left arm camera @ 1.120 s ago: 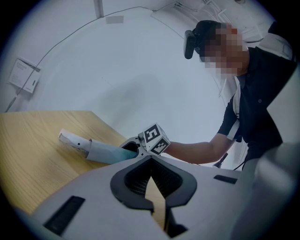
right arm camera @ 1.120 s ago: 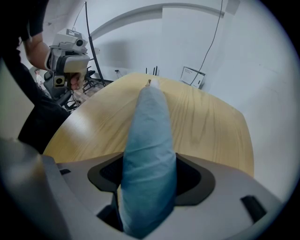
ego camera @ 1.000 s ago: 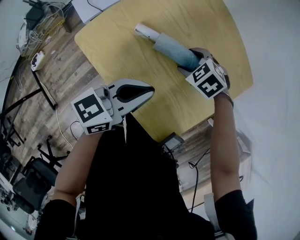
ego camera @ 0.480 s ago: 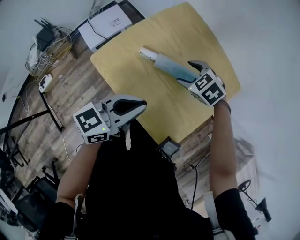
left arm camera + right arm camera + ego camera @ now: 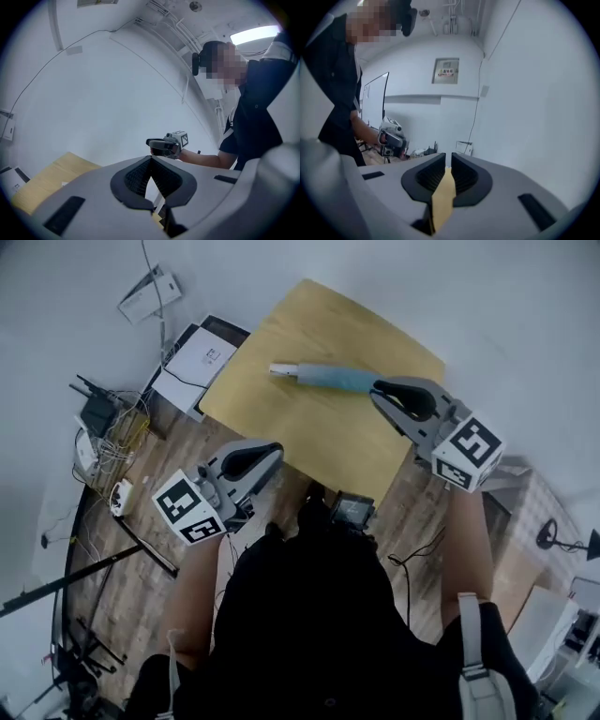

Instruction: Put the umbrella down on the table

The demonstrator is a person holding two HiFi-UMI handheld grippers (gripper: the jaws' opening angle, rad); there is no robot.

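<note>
A folded light-blue umbrella (image 5: pixel 328 378) with a white handle end lies flat on the yellow wooden table (image 5: pixel 375 451), and nothing is touching it. My right gripper (image 5: pixel 378 388) hangs in the air just right of the umbrella's blue end. Its jaws have just been closing and stand nearly together with nothing between them. In the right gripper view (image 5: pixel 447 157) only a thin strip of table shows through the slit. My left gripper (image 5: pixel 275 447) is shut and empty, raised off the table's near-left edge. Its tips meet in the left gripper view (image 5: pixel 151 158).
A white flat box (image 5: pixel 197 357) and tangled cables (image 5: pixel 108 427) lie on the wooden floor left of the table. A small black device (image 5: pixel 352 509) sits below the table's near edge. White walls run behind the table. A stand base (image 5: pixel 553 535) is at far right.
The right gripper let go of the umbrella and lifted away from it, closing its jaws. The left gripper also rose. The umbrella stays lying on the table.
</note>
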